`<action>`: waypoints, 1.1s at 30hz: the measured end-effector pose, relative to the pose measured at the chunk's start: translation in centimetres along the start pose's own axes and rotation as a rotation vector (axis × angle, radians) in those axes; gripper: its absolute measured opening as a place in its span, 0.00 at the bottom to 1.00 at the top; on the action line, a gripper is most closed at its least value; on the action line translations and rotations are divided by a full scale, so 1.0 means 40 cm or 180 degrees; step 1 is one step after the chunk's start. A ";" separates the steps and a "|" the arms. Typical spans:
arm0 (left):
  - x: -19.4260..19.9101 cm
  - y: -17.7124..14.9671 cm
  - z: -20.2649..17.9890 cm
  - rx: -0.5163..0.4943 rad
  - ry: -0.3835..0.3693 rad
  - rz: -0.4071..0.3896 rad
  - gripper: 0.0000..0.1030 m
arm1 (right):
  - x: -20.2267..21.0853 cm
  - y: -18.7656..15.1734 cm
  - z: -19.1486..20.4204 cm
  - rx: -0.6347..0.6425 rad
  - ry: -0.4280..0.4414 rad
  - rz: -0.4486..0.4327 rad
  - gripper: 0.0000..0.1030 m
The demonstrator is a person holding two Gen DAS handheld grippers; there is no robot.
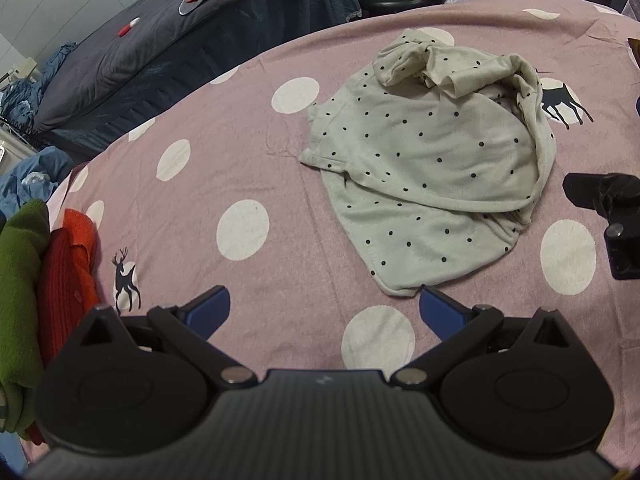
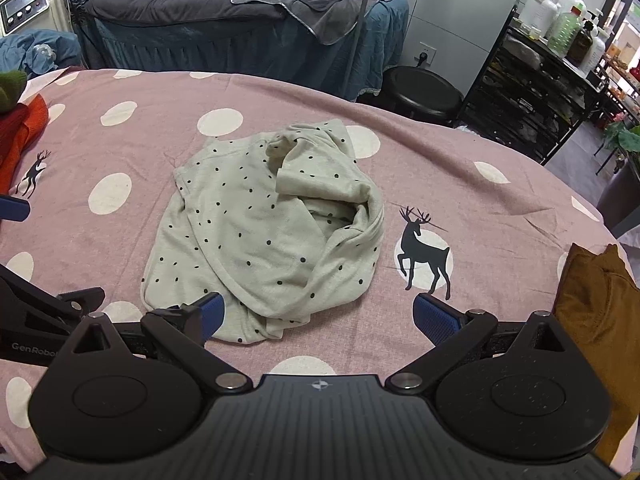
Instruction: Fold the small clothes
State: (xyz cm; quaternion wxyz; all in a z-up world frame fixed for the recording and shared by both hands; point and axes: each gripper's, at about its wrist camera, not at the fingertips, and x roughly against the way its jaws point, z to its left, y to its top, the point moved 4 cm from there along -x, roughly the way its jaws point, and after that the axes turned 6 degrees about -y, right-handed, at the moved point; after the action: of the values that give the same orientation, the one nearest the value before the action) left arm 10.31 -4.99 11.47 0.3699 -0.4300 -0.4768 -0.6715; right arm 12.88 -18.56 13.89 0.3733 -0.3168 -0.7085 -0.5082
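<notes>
A small pale grey-green garment with black dots (image 1: 432, 160) lies crumpled on the pink polka-dot bed sheet (image 1: 240, 152). It also shows in the right wrist view (image 2: 272, 232). My left gripper (image 1: 324, 308) is open and empty, just short of the garment's near hem, its right blue fingertip (image 1: 434, 308) close to the edge. My right gripper (image 2: 318, 312) is open and empty, hovering over the garment's near edge. Its left fingertip (image 2: 212, 308) is over the cloth. The right gripper's black body (image 1: 608, 208) shows at the right edge of the left wrist view.
Green and red-orange clothes (image 1: 44, 280) are stacked at the sheet's left edge. A mustard-brown garment (image 2: 596, 320) lies at the right edge. Behind are a dark grey bed (image 2: 224, 12), a black stool (image 2: 424, 88) and a black shelf with bottles (image 2: 544, 80).
</notes>
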 end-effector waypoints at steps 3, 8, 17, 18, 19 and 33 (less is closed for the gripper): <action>0.001 -0.003 0.002 0.0006 0.0006 0.0020 1.00 | 0.004 0.001 0.003 -0.0016 0.0033 -0.0001 1.00; 0.004 -0.003 0.007 0.0036 0.0017 0.0012 1.00 | 0.009 0.007 0.009 0.0009 0.0033 -0.0007 1.00; 0.001 -0.003 0.011 0.0073 0.0010 0.0021 1.00 | 0.014 0.009 0.009 0.0019 0.0041 -0.0008 1.00; 0.001 -0.004 0.011 0.0073 0.0012 0.0025 1.00 | 0.014 0.009 0.008 0.0014 0.0039 -0.0006 1.00; -0.001 -0.004 0.012 0.0080 0.0010 0.0029 1.00 | 0.014 0.009 0.008 0.0009 0.0040 -0.0004 1.00; -0.013 -0.008 0.006 0.0171 -0.0043 0.0035 1.00 | 0.008 -0.004 0.003 -0.0002 0.0027 0.0040 1.00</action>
State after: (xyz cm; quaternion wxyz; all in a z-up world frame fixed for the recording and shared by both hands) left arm 10.26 -4.63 10.92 0.3817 -0.4271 -0.4949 -0.6535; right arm 12.56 -18.46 14.05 0.3794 -0.3193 -0.7048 -0.5074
